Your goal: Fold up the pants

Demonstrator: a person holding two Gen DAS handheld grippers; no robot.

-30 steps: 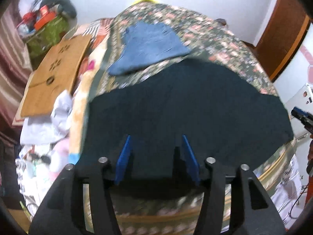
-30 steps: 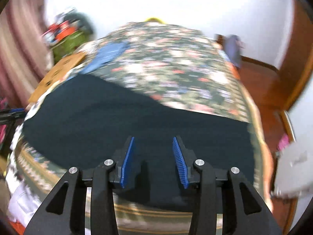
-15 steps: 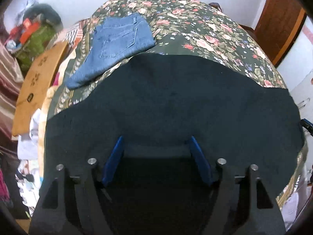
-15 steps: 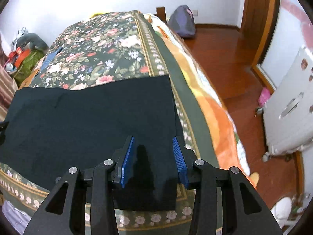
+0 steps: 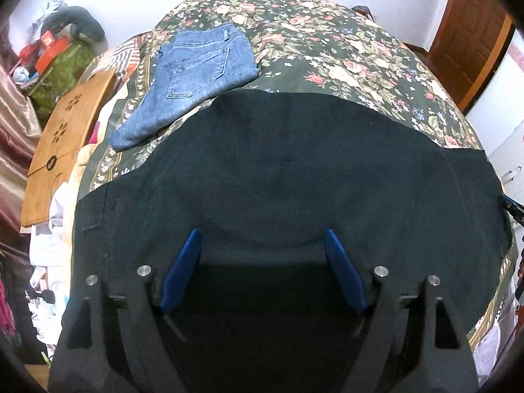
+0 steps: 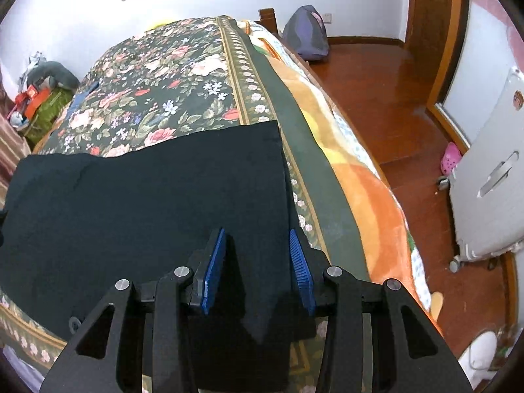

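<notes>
Black pants (image 5: 294, 163) lie spread flat across the near part of the floral bed cover (image 5: 344, 55). My left gripper (image 5: 262, 262) hovers low over their near left part, its jaws opening wide. Cloth lies under and between the blue pads (image 5: 181, 268), which do not press on it. My right gripper (image 6: 257, 262) is over the right end of the pants (image 6: 147, 196), near their right edge. Its jaws stand apart with cloth below them and nothing pinched. A folded pair of blue jeans (image 5: 199, 68) rests farther back on the left.
A wooden board (image 5: 65, 144) and a heap of clutter (image 5: 49, 59) stand left of the bed. On the right are a wood floor (image 6: 376, 75), a backpack (image 6: 306, 34), a white case (image 6: 491, 180), a pink shoe (image 6: 452, 162) and a brown door (image 5: 475, 32).
Both grippers have come down closer to the pants. The left jaws have spread much wider. The right view swung from the middle of the pants to their right end.
</notes>
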